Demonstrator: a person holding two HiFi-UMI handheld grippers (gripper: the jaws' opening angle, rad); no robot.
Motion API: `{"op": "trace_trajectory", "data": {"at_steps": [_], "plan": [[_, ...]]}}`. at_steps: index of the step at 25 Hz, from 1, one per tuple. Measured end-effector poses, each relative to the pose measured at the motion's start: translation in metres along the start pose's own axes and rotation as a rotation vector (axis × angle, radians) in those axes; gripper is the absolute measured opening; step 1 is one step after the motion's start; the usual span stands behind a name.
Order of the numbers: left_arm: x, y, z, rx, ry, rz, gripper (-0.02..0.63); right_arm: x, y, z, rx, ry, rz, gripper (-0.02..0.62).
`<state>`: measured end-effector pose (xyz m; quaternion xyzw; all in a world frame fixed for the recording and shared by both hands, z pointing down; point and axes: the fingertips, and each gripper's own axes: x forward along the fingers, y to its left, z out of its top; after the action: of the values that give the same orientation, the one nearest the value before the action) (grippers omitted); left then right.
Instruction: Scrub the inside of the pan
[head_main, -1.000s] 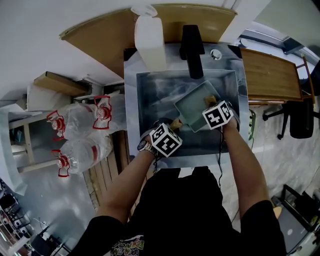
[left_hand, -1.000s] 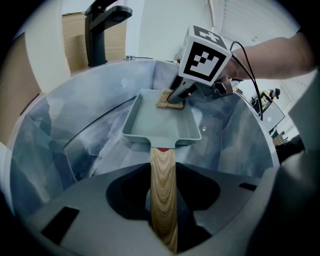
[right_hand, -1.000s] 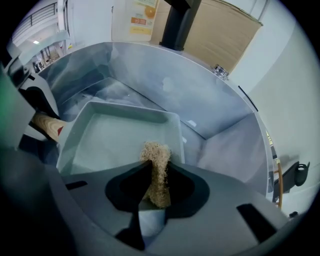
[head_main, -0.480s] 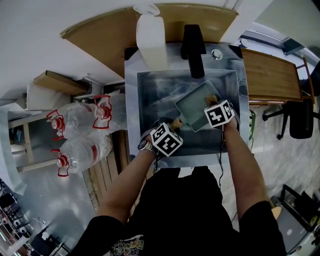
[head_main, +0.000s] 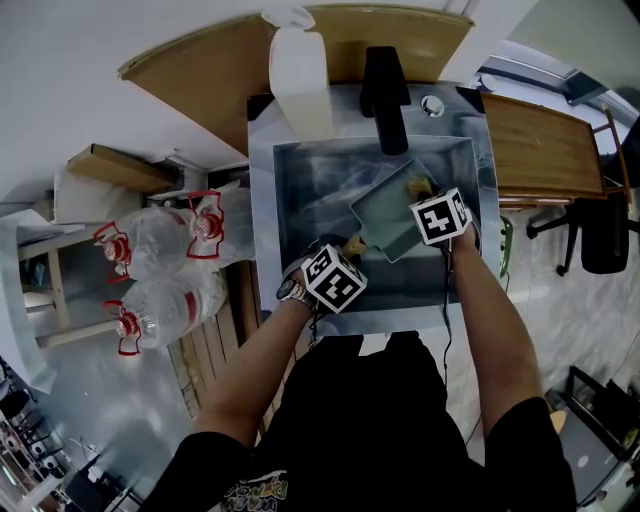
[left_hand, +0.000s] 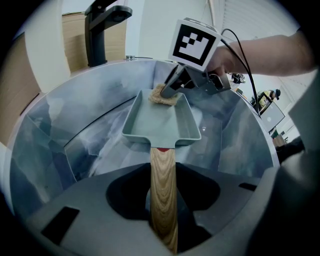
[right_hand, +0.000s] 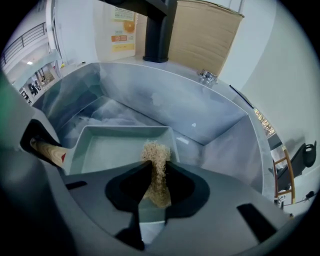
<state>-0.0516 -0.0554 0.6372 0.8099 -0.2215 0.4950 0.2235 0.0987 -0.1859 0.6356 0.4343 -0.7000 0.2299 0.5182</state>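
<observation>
We look down into a brushed stainless-steel sink basin (head_main: 300, 190), and the only vessel in it is a pale green rectangular pan (head_main: 385, 218) with low, straight walls and rounded corners. The pan lies aslant across the basin floor. Inside it, at the end farthest from the handle, sits a tan, coarse fibrous scrubber (head_main: 423, 187).

The pan's rounded light-wood handle (left_hand: 163, 190), its grain plain to see, runs back between the jaws of the left gripper (head_main: 342, 260), which clamp it. A small red mark shows where the wood meets the pan. The right gripper (right_hand: 156, 187) pinches the scrubber, and its loose tuft sticks out past the jaw tips onto the pan's floor, close to a side wall.

Only the head view gives us the tall white plastic jug (head_main: 300, 85) and the matte black tap (head_main: 385, 85) behind the basin, and the clear plastic water bottles (head_main: 165, 240) with red handles off to the left. The left gripper view shows the other gripper's marker cube, and the right gripper view shows the pan's smooth inner floor.
</observation>
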Motion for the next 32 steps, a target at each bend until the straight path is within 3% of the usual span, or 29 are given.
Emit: {"op": "trace_trajectory", "data": {"at_steps": [6, 13, 24, 32], "plan": [[0.000, -0.002, -0.001, 0.000, 0.001, -0.004, 0.158, 0.010, -0.005, 0.022, 0.034, 0.025, 0.006, 0.094], [0.001, -0.002, -0.001, 0.006, 0.002, -0.008, 0.158, 0.015, 0.002, 0.034, -0.054, 0.027, -0.002, 0.094], [0.000, -0.002, 0.000, 0.002, 0.000, -0.007, 0.160, 0.013, 0.044, 0.038, -0.173, 0.002, 0.079, 0.092], [0.002, -0.001, -0.001, 0.003, 0.002, -0.005, 0.160, 0.005, 0.088, 0.036, -0.255, -0.027, 0.182, 0.092]]}}
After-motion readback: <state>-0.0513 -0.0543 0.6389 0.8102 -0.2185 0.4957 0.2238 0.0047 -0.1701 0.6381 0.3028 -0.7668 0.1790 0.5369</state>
